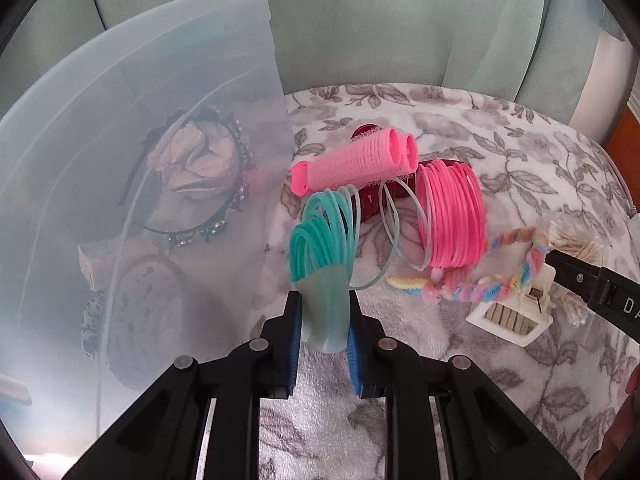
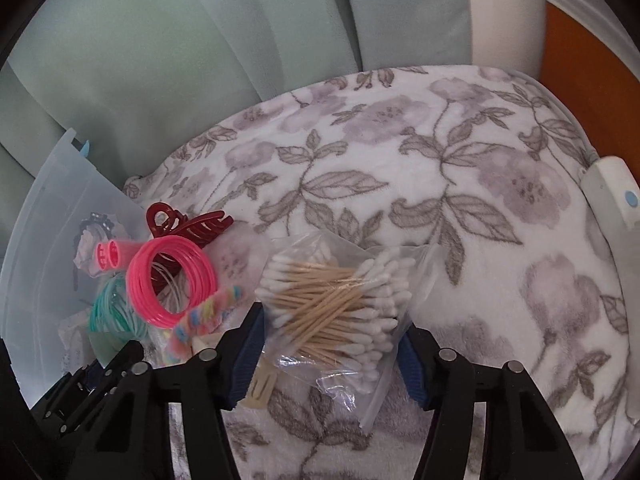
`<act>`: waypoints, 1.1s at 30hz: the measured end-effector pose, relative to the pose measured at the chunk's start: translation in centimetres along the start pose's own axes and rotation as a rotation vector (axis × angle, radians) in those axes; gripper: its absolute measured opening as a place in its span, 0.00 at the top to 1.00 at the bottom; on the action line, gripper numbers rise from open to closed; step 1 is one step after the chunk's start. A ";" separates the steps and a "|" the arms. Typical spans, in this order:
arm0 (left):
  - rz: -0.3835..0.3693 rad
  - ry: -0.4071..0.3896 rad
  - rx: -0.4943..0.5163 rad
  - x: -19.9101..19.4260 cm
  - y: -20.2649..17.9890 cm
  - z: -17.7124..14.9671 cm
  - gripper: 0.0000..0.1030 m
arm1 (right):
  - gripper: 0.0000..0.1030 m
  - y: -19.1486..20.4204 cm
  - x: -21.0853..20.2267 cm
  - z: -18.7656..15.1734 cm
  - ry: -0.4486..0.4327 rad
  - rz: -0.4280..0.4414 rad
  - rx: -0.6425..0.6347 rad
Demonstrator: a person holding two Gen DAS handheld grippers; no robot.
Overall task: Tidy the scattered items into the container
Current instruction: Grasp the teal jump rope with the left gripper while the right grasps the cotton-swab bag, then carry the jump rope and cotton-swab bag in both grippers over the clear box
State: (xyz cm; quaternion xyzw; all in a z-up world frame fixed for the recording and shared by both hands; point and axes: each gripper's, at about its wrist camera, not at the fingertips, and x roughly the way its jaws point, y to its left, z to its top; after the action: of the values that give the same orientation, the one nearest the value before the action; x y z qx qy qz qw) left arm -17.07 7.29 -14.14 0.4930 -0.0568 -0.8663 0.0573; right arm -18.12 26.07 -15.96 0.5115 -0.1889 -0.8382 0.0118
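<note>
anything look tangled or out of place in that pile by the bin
Yes. The teal bangles pinched in the left hand-held gripper fan out unevenly, and thin clear bangles lie loose between them and the pink bangles. Nothing looks spilled or broken.

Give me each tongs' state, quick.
Left tongs: closed on the teal bangles.
Right tongs: around the cotton swab bag; grip cannot be told.

Container (image 1: 120,160) left of bangles (image 1: 450,216); swabs (image 2: 332,304) right.
</note>
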 end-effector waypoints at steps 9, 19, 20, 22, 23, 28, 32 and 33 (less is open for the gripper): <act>-0.019 -0.011 -0.009 -3.8 -0.2 -1.7 0.83 | 0.40 -2.8 -4.0 -4.0 0.018 0.007 0.098; -0.040 -0.121 -0.009 -9.7 1.1 -1.4 0.85 | 0.40 -2.6 -10.0 -5.5 -0.076 0.053 0.113; -0.042 -0.130 -0.007 -10.2 1.3 -1.5 0.85 | 0.40 -2.6 -10.8 -5.5 -0.093 0.059 0.115; -0.039 -0.150 -0.003 -11.2 1.5 -1.6 0.85 | 0.40 -2.4 -12.2 -5.5 -0.127 0.070 0.118; -0.039 -0.159 -0.002 -11.6 1.7 -1.6 0.86 | 0.40 -2.2 -12.8 -5.6 -0.141 0.074 0.119; -0.041 -0.205 0.001 -14.0 1.9 -1.9 0.87 | 0.40 -2.0 -15.6 -6.0 -0.197 0.096 0.122; -0.041 -0.238 0.006 -15.6 1.7 -2.2 0.87 | 0.40 -2.2 -17.4 -6.1 -0.234 0.108 0.125; -0.042 -0.247 0.008 -15.9 1.6 -2.3 0.88 | 0.40 -2.3 -17.7 -6.2 -0.241 0.110 0.126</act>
State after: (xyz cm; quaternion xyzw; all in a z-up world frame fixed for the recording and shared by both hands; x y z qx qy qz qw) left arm -6.98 8.08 -1.58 0.3837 -0.0567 -0.9212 0.0297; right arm -3.95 30.07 -4.08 0.3958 -0.2688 -0.8781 0.0027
